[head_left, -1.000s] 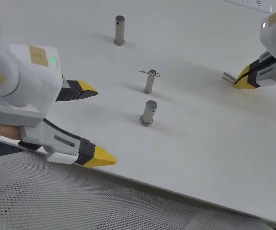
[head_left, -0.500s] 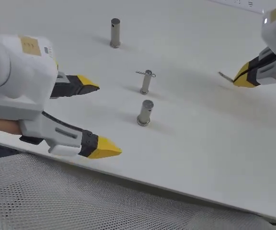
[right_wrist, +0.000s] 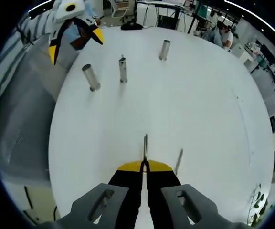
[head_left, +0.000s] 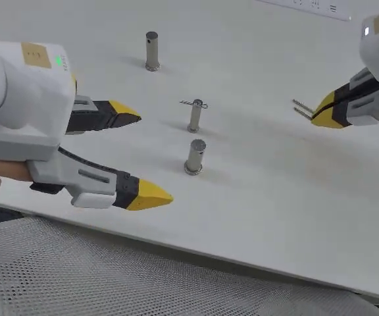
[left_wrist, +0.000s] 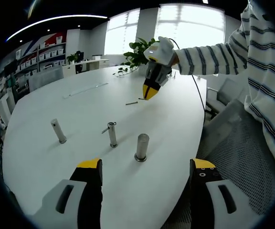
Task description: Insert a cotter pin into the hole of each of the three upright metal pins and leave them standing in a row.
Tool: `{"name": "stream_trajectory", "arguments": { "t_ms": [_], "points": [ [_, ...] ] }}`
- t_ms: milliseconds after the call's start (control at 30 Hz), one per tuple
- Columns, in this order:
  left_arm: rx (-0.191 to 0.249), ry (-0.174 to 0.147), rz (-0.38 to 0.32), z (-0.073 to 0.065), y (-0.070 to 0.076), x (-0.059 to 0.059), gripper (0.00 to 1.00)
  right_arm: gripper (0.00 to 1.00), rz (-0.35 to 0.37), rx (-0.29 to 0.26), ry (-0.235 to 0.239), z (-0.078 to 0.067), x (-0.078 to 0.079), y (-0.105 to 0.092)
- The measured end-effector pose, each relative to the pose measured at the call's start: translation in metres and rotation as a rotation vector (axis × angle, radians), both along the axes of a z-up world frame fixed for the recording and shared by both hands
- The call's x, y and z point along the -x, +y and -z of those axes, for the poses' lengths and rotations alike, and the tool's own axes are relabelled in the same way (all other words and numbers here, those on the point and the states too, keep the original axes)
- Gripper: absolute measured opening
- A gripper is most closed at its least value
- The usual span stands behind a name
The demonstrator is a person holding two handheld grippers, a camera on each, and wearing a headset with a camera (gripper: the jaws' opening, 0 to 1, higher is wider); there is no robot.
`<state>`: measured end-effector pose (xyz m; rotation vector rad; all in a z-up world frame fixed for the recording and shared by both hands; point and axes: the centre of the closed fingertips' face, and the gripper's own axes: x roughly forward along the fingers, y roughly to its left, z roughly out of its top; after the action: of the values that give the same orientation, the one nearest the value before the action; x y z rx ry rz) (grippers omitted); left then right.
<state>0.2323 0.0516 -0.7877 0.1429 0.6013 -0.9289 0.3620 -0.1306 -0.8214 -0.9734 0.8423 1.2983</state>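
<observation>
The white table (head_left: 288,217) carries the whole job. The left gripper (head_left: 140,155) is held low at the near edge, its jaws spread wide with nothing between them, pointed toward the row. The right gripper (head_left: 322,113) is seen well off to the other side, clenched on a cotter pin (right_wrist: 145,143) that juts forward from the closed tips. Three upright metal pins are stood in a line. The far pin (head_left: 152,51) and the near pin (head_left: 194,157) are bare, while the middle pin (head_left: 195,120) is already crossed near its top by a fitted cotter pin (head_left: 191,103). A spare cotter pin (right_wrist: 178,161) is left lying on the table just beside the right gripper.

The step in hand is judged to be carrying the gripped cotter pin to a bare upright. That upright is best steadied low on its body by the left gripper so it is not tipped. The cotter pin should be levelled with the cross hole and lined up along it before being pushed. The hole's facing on the near pin cannot be read, so it should be checked first.
</observation>
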Motion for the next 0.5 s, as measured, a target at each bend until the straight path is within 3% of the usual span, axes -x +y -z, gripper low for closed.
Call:
{"name": "stream_trajectory", "arguments": {
  "t_ms": [333,500],
  "points": [
    [0.061,-0.009,-0.003,-0.008,-0.012,-0.011,0.63,0.02,-0.01,-0.057,-0.02,-0.008,0.021,0.018],
    [0.092,0.003,0.003,-0.011,-0.021,-0.014,0.58,0.02,-0.02,-0.065,-0.034,-0.009,0.029,0.024]
  ]
}}
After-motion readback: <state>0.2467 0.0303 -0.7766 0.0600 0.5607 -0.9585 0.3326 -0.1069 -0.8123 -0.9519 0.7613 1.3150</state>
